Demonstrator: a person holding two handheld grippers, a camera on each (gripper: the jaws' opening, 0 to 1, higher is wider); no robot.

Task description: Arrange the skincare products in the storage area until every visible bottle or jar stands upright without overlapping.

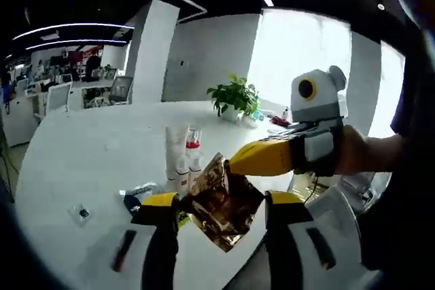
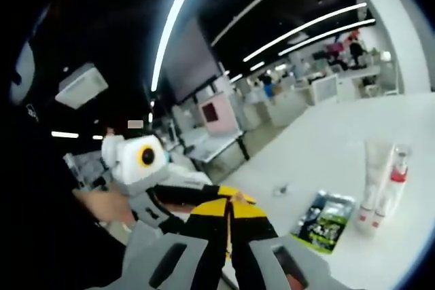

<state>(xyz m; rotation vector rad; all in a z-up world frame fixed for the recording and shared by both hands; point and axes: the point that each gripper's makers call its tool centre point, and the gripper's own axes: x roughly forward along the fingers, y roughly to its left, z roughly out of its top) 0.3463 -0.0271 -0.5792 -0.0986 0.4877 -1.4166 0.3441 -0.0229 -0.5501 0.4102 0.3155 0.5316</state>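
A crinkled gold foil pouch (image 1: 221,207) hangs above the table edge between the wide-apart jaws of my left gripper (image 1: 223,200), which is open. My right gripper (image 1: 235,162) reaches in from the right, its yellow jaws pinched on the pouch's upper edge. In the right gripper view my right gripper (image 2: 231,202) has its jaws pressed together, and the pouch is hidden there. On the white table (image 1: 102,147) a white tube (image 1: 177,154) and a clear bottle with a red cap (image 1: 194,155) stand upright side by side; the tube (image 2: 372,180) and bottle (image 2: 395,183) stand upright in the right gripper view too.
A dark green sachet (image 2: 325,221) lies flat near the tube, and shows as the sachet (image 1: 139,195) by my left jaw. A small packet (image 1: 81,213) lies near the table's front edge. A potted plant (image 1: 234,96) stands at the far side. A person's hand (image 1: 363,151) holds the right gripper.
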